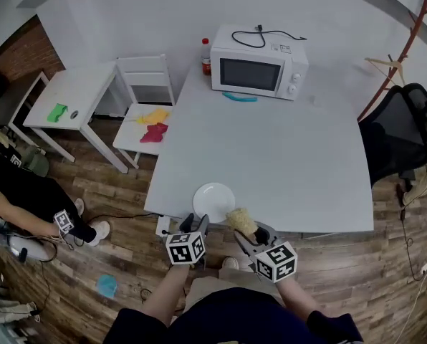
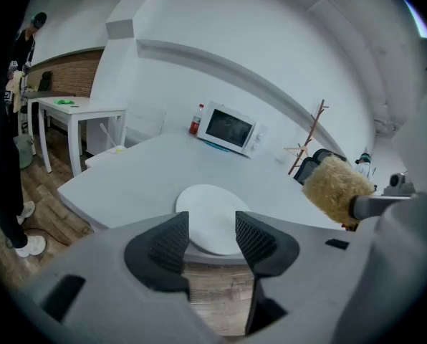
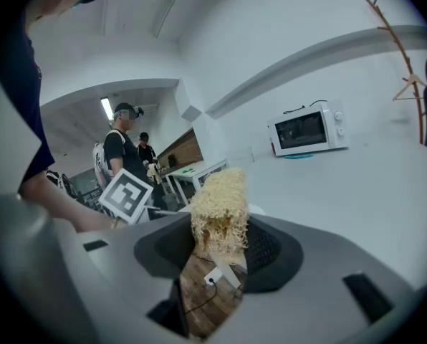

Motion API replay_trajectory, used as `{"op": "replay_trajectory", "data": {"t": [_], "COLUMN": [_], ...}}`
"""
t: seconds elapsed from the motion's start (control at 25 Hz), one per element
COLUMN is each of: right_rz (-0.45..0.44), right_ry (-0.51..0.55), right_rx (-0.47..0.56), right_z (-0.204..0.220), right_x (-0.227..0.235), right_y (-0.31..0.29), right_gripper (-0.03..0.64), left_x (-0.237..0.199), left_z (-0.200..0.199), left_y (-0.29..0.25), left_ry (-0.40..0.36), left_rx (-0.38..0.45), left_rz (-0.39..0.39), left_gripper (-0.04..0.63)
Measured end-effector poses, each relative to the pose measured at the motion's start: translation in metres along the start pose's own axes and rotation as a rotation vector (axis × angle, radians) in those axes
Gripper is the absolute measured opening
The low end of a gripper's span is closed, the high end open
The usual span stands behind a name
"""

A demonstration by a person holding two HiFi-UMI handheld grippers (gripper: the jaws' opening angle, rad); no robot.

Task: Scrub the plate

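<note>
Our left gripper (image 2: 212, 239) gapes empty just short of the round white plate (image 2: 212, 217) at the grey table's (image 1: 285, 163) near edge; our right gripper (image 3: 217, 246) clamps a straw-coloured fibrous scrubber (image 3: 219, 210); we should steady the rim first, then scrub gently.

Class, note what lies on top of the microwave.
A looped black cable lies on top of the microwave, beside a small white label. Where the cable ends behind it is hidden.
</note>
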State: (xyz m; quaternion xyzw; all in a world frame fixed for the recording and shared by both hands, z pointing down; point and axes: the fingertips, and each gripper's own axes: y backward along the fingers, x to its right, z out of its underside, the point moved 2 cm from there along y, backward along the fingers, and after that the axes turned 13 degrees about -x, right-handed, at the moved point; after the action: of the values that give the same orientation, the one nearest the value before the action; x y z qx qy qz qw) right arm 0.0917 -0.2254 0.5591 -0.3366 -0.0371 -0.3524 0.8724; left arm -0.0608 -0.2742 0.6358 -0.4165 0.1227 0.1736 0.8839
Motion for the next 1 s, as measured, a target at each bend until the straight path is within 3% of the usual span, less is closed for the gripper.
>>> {"op": "replay_trajectory", "data": {"t": [0.12, 0.24, 0.36, 0.48, 0.72, 1.0], "right_rz": [0.032, 0.055, 0.052, 0.072, 0.124, 0.139], "right_ry": [-0.009, -0.027, -0.027, -0.038, -0.059, -0.07], "right_rx": [0.025, 0.036, 0.058, 0.088, 0.14, 0.176], "right_z": [-0.005, -0.006, -0.003, 0.002, 0.013, 0.025], "right_x": [-0.014, -0.035, -0.064, -0.085, -0.119, -0.159], "right_y": [0.003, 0.009, 0.019, 0.032, 0.051, 0.063], "right_gripper": [0.186, 0.186, 0.186, 0.186, 0.186, 0.186], "left_x": [0.02, 0.045, 0.059, 0.065, 0.054, 0.039], "left_z": [0.02, 0.038, 0.05, 0.056, 0.062, 0.079], "left_y": [0.023, 0.054, 0.087, 0.114, 0.154, 0.183], "left_ry": [-0.036, -0.127, -0.21, -0.213, -0.171, -0.223], "left_rx": [-0.033, -0.064, -0.061, -0.044, -0.024, -0.041], "left_rz": [0.075, 0.158, 0.192, 0.213, 0.185, 0.143], "left_gripper": [0.187, 0.161, 0.136, 0.116, 0.061, 0.032]}}
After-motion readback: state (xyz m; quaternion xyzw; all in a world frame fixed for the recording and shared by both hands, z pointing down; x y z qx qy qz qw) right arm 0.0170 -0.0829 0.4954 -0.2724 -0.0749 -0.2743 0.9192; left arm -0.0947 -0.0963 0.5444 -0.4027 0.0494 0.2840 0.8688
